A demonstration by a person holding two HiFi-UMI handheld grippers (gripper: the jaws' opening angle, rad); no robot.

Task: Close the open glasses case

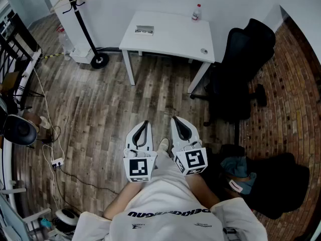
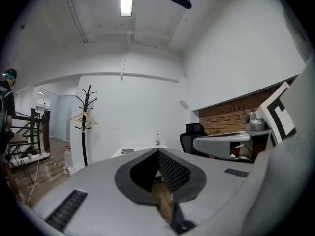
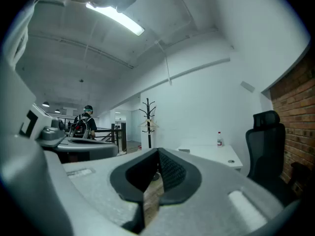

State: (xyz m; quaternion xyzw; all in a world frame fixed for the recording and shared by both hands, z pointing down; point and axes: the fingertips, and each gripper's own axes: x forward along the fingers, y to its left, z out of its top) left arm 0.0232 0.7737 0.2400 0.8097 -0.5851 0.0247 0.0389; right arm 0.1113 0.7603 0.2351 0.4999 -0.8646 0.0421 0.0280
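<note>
Jaws of left gripper (image 1: 145,125) and right gripper (image 1: 176,121) pressed together, empty; glasses case (image 1: 144,30) on table (image 1: 173,40), well apart.

The room is bright. In the left gripper view a long lamp (image 2: 126,0) glows plain white at the top middle. In the right gripper view a long lamp (image 3: 115,17) shines at the upper left. Both gripper views have black corners, and walls bend near the edges. The left gripper (image 2: 158,151) and right gripper (image 3: 158,151) look soft low down, near the lens. In the head view the white table (image 1: 170,34) at the top is very bright, the black chair (image 1: 241,69) at the right shows little detail, and the floor (image 1: 100,109) lines curve at the sides.
</note>
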